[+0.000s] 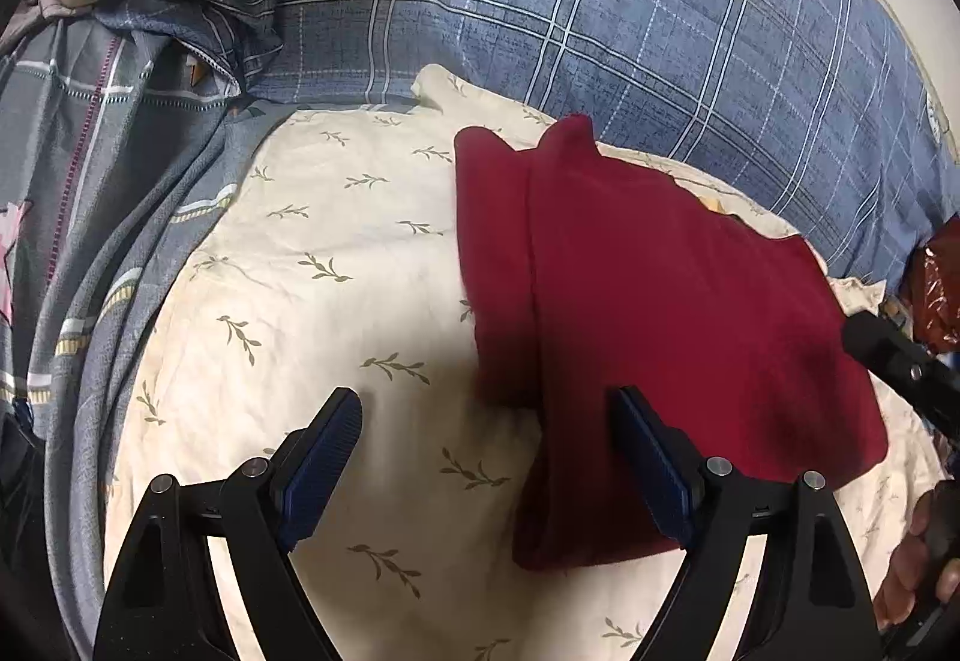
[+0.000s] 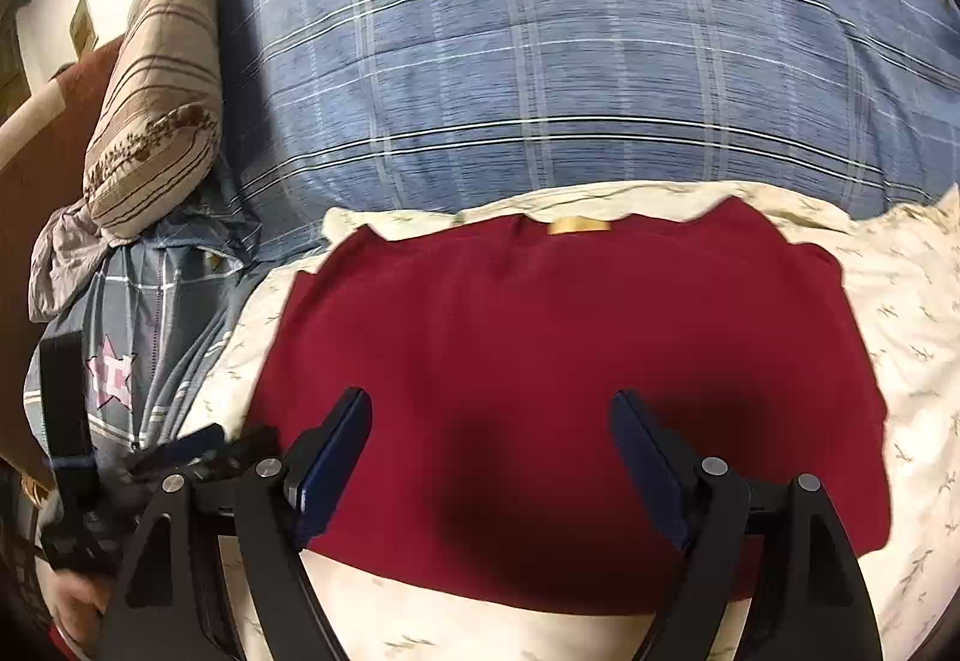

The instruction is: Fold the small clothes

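Note:
A dark red garment [image 1: 660, 313] lies folded flat on a cream cloth with a leaf print [image 1: 312, 253]. In the left wrist view a lengthwise fold edge runs down its left part. My left gripper [image 1: 486, 421] is open and empty, hovering over the garment's near left edge, its right finger over the red cloth. In the right wrist view the red garment [image 2: 540, 337] fills the middle, a tan label at its far edge. My right gripper [image 2: 489, 421] is open and empty just above its near part. The right gripper also shows at the right edge of the left wrist view [image 1: 900, 361].
A blue plaid quilt [image 1: 600, 1] with a round emblem lies behind the cream cloth [image 2: 900, 301]. A striped beige pillow [image 2: 162, 79] and crumpled grey bedding [image 1: 90, 181] lie at the left. A shiny red-brown packet [image 1: 936, 289] sits at the far right.

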A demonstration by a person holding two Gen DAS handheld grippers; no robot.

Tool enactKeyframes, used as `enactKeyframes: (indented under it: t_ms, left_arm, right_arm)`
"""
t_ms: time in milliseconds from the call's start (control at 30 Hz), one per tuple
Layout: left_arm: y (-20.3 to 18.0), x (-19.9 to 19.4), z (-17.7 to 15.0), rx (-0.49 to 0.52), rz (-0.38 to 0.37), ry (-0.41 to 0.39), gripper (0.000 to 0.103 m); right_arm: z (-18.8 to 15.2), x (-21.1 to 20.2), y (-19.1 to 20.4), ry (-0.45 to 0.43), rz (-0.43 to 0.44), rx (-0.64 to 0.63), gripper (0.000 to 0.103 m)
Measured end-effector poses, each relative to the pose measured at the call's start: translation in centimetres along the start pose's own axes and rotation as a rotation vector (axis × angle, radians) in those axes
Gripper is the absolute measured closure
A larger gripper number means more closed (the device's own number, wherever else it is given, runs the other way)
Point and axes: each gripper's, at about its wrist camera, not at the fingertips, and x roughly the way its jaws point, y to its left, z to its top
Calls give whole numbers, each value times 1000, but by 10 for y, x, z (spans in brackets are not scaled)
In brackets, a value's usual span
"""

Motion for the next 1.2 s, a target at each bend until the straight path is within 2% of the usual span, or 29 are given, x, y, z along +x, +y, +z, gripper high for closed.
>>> enactKeyframes:
  t_ms: [233, 300, 367, 467, 533, 767, 900, 1100, 1200]
  left_arm:
    - [0, 4, -1, -3, 18, 4, 17]
    - [-1, 6, -1, -1, 24, 5, 17]
    - [-1, 9, 0, -3, 25, 9, 17]
    - [-2, 12, 1, -8, 29, 10, 16]
    - [-2, 13, 2, -6, 31, 9, 15]
    - [-2, 18, 4, -8, 36, 10, 12]
    - [-1, 20, 4, -15, 32, 12, 11]
    - [-1, 19, 4, -11, 34, 11, 11]
    - [-2, 19, 4, -8, 37, 8, 11]
  right_arm:
    - [23, 32, 44, 56, 9, -131, 22]
    - [29, 47, 60, 83, -14, -195, 28]
    - [35, 62, 76, 89, -29, -267, 41]
    - [44, 87, 92, 118, -30, -297, 49]
    - [51, 105, 97, 137, -11, -288, 51]
    - [62, 155, 106, 209, 14, -280, 52]
    - [63, 172, 105, 222, 14, -267, 50]
    - [68, 158, 102, 233, 35, -242, 48]
    - [71, 138, 98, 224, 64, -212, 37]
